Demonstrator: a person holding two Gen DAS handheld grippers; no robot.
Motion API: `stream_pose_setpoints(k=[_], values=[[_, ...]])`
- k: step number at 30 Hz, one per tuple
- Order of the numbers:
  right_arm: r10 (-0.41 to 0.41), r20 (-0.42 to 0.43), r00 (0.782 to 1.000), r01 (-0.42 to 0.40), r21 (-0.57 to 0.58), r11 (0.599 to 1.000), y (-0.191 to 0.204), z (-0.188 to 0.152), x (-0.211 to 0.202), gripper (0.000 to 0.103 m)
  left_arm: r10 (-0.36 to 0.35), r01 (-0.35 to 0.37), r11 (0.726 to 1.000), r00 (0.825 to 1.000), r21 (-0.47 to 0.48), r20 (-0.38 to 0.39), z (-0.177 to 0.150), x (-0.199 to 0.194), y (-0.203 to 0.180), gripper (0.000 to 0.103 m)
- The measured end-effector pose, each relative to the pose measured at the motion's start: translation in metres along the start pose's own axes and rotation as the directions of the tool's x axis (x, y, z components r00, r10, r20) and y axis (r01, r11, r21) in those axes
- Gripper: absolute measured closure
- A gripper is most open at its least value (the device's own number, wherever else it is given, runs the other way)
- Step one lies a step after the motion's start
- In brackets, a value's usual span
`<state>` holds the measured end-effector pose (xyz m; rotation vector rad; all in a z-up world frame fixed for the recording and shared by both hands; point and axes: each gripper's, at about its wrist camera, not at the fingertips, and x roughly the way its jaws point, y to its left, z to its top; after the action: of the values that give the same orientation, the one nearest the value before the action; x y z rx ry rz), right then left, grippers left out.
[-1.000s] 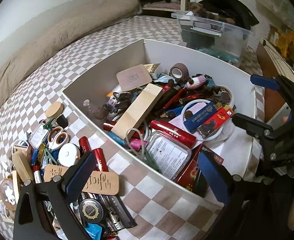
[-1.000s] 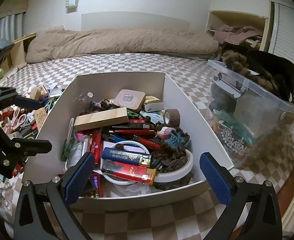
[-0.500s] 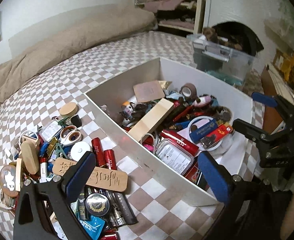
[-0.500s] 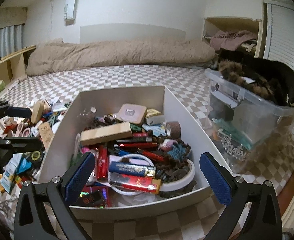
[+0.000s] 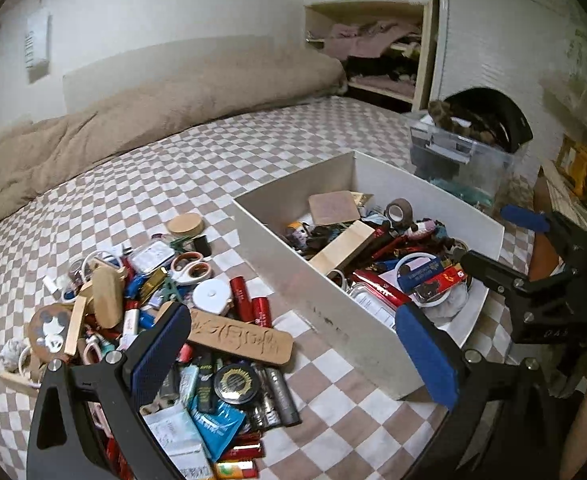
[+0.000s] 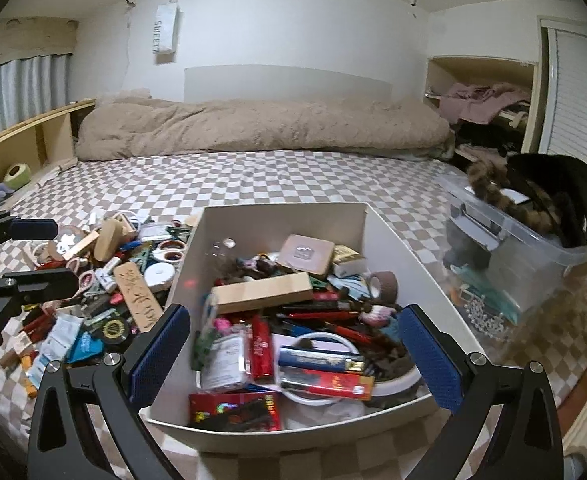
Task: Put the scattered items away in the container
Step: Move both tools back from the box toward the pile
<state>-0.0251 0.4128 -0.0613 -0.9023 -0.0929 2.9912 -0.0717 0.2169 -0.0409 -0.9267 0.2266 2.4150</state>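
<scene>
1. While both claws hover above it, the bed [image 6: 253, 184] with its brown-and-white checked cover carries everything, a beige duvet [image 6: 261, 128] bunched along its far side.
2. A clear plastic bin [image 6: 533, 264] stands near the right side of the box, a dark furry thing poking out of its top.
3. A white open box [image 5: 325, 304] (the container) sits on the cover, already well filled: a wooden block [image 6: 261, 292], a brown tape roll [image 6: 383, 284], red tubes and a white ring among much else.
4. A heap of loose things [image 5: 141, 312] lies just beside the box's left wall, on the cover; in it are a carved wooden plaque [image 5: 239, 338], white-handled scissors [image 5: 191, 268], a round wooden lid [image 5: 185, 224] and a black round tin [image 5: 235, 380].
5. The left claw [image 5: 293, 356] is spread wide and empty, over the gap between heap and box.
6. The right claw [image 6: 293, 356] is likewise wide apart, holding nothing, above the box's near end.
</scene>
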Motion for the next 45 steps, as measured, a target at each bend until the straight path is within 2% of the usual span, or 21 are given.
stream_pose_setpoints(k=[7, 17, 24, 28, 39, 45], values=[[0.03, 0.022, 0.999, -0.03, -0.024, 0.999, 0.024, 0.007, -0.01, 0.0, 0.019, -0.018, 0.999, 1.0, -0.05, 0.023, -0.008, -0.034, 0.02, 0.0], [0.106, 0.062, 0.992, -0.102, -0.064, 0.993, 0.061, 0.013, -0.028, 0.0, 0.087, -0.081, 0.992, 0.994, -0.093, 0.062, -0.026, -0.084, 0.042, 0.0], [0.199, 0.141, 0.97, -0.187, -0.094, 0.978, 0.087, 0.011, -0.043, 0.0, 0.133, -0.124, 0.986, 0.989, -0.108, 0.072, -0.041, -0.109, 0.058, 0.0], [0.225, 0.161, 0.961, -0.208, -0.116, 0.971, 0.1, 0.011, -0.045, 0.0, 0.155, -0.146, 0.982, 0.985, -0.119, 0.071, -0.051, -0.116, 0.07, 0.0], [0.314, 0.117, 0.942, -0.294, -0.158, 0.943, 0.124, -0.001, -0.032, 0.0, 0.224, -0.209, 0.96, 0.973, -0.188, 0.06, -0.086, -0.116, 0.112, 0.0], [0.345, 0.061, 0.937, -0.331, -0.17, 0.928, 0.143, -0.011, -0.016, 0.0, 0.241, -0.237, 0.952, 0.971, -0.192, -0.004, -0.104, -0.101, 0.13, 0.0]])
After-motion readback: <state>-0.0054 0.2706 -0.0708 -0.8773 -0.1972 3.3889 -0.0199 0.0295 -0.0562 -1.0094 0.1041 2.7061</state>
